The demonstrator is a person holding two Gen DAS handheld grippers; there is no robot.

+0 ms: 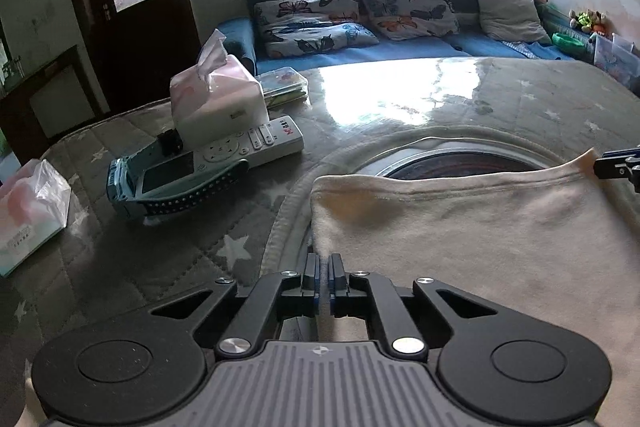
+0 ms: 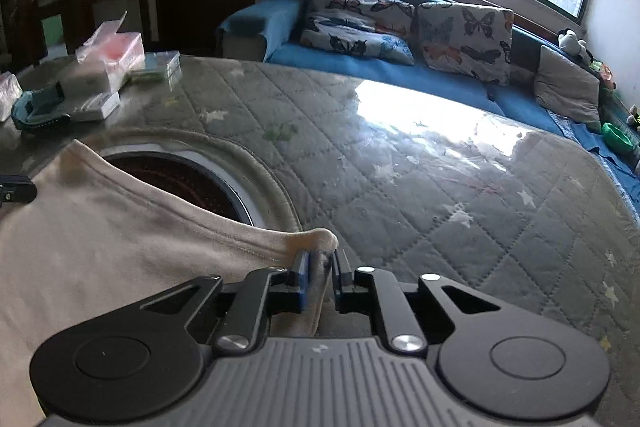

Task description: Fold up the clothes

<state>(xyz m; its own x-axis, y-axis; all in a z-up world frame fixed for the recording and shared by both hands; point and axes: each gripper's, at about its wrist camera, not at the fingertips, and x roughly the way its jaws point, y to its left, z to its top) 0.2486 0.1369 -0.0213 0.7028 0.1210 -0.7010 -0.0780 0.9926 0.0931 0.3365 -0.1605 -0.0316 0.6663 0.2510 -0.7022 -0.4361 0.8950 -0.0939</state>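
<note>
A cream garment (image 1: pixel 460 227) hangs stretched between both grippers above a table covered in grey quilt (image 1: pixel 540 99). In the left wrist view my left gripper (image 1: pixel 324 263) is shut on the garment's near left edge. My right gripper (image 1: pixel 618 165) shows at the right border, pinching the far corner. In the right wrist view my right gripper (image 2: pixel 322 259) is shut on a bunched corner of the garment (image 2: pixel 100 247). The left gripper (image 2: pixel 16 189) peeks in at the left edge there. The garment's hem runs taut between them and hides the table below.
A dark round burner with a metal rim (image 1: pixel 460 163) sits in the table beyond the hem. At the left are a tissue box (image 1: pixel 216 95), a white remote (image 1: pixel 248 145), a teal device (image 1: pixel 172 183) and a tissue pack (image 1: pixel 28 215). A blue sofa with butterfly pillows (image 1: pixel 408 3) stands behind.
</note>
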